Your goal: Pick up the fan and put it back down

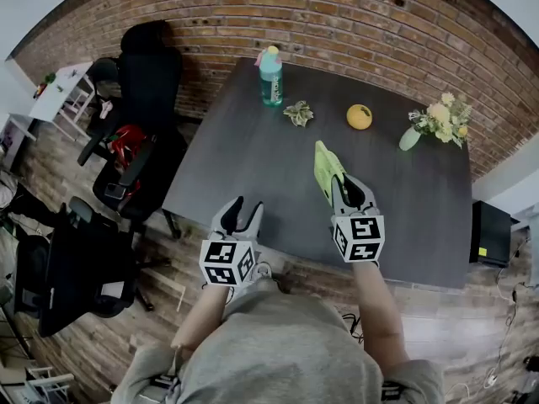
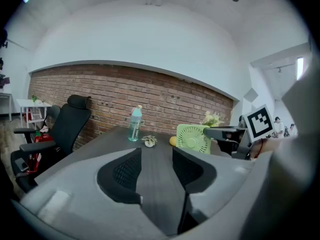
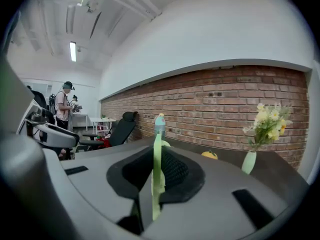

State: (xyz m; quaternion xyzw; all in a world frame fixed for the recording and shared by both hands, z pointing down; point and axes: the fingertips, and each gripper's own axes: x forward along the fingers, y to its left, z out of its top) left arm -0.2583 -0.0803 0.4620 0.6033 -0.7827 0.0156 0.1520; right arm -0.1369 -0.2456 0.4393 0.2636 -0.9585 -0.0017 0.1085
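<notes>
Fan [image 1: 324, 168], small and green, is pinched by its edge in the right hand-held gripper [image 1: 344, 183], over the near part of the dark desk [image 1: 244, 146]. To its left, the left hand-held gripper [image 1: 245, 206] has its jaws a little apart with nothing between them. Farther back on the desk are a blue-green bottle [image 1: 270, 77], a small plant [image 1: 299, 113], an orange [image 1: 360, 117] and a vase of flowers [image 1: 436, 120].

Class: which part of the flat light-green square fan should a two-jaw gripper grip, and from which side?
Grip the light-green square fan by its thin rim, coming edge-on. It is a slim slab: narrow jaws span its thickness, never its wide grille. The right gripper pinches it this way.
</notes>
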